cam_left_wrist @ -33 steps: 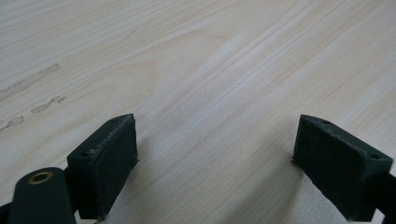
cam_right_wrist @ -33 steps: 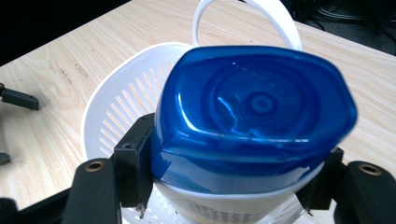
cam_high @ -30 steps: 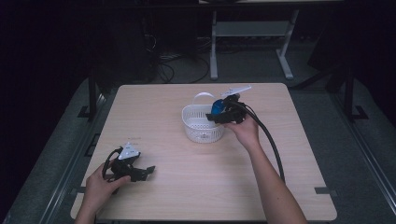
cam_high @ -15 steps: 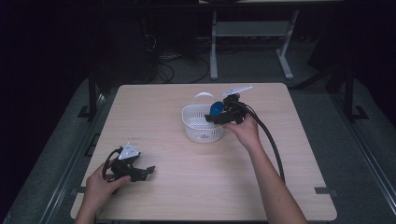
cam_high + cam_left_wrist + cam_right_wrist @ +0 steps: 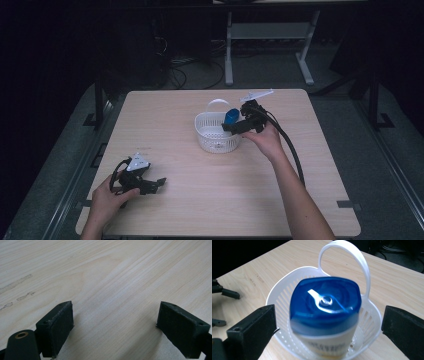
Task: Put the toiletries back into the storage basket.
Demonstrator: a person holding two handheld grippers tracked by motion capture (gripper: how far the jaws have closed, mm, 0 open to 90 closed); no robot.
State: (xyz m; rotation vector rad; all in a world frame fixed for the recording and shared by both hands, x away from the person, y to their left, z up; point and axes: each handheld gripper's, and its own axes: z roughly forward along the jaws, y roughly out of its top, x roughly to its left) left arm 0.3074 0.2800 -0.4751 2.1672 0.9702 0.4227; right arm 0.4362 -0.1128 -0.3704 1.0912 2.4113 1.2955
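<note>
Right now my right claw (image 5: 231, 126) sits at the right rim of the white plastic basket (image 5: 210, 137), its black jaws spread wide on either side of a bottle (image 5: 324, 315) and touching neither side of it. That bottle stands up in the basket, at its right part, with its blue cap (image 5: 325, 303) toward my camera; the cap is glossy, a rounded square with a small dimple in the middle, and the body below it is pale cream. A line of small print runs across the body, too blurred for me to read. The basket is round, with slotted walls, a perforated floor and a thin arched handle (image 5: 344, 262) rising at its far side. It rests near the middle of the table (image 5: 200, 210), a pale wood-grain top with a few faint scuff marks. My left claw (image 5: 159, 183) lies low at the near left corner, well apart from the basket, its flat matte jaws released wide over bare wood.
</note>
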